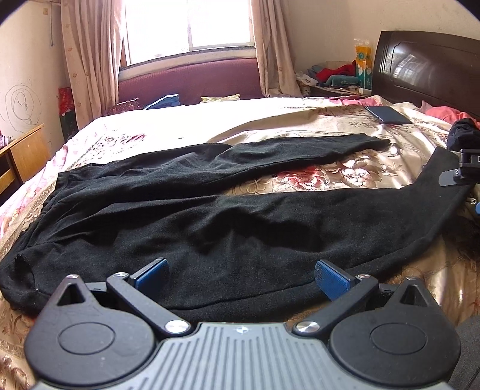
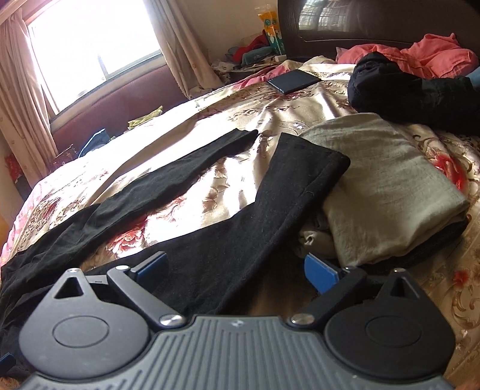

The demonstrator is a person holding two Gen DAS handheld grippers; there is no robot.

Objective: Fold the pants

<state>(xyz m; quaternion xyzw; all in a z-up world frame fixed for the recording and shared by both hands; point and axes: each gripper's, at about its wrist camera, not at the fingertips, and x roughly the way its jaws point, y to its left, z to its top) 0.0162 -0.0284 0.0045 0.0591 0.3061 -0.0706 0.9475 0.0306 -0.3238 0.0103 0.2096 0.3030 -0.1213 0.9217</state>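
Black pants [image 1: 186, 216] lie spread flat across the bed [image 1: 360, 168], waistband off to the left, both legs running out to the right with a wedge of floral bedspread showing between them. The left gripper [image 1: 241, 277] sits low over the near leg up by the seat, blue pads [image 1: 331, 279] wide apart, nothing between them, cloth just beneath. Over on the other side, the right gripper [image 2: 235, 270] hangs above the lower part of that same near leg, and it's spread wide too, holding nothing. The leg's cuff end lies on the edge of a folded grey cloth [image 2: 384, 192]. The far leg stretches away toward the window [image 1: 189, 24]. Beyond it, a dark phone [image 2: 294, 81] lies flat on the bedspread, and a black bundle [image 2: 411, 87] is heaped near the headboard [image 1: 426, 66] beside pink bedding [image 2: 420, 54].
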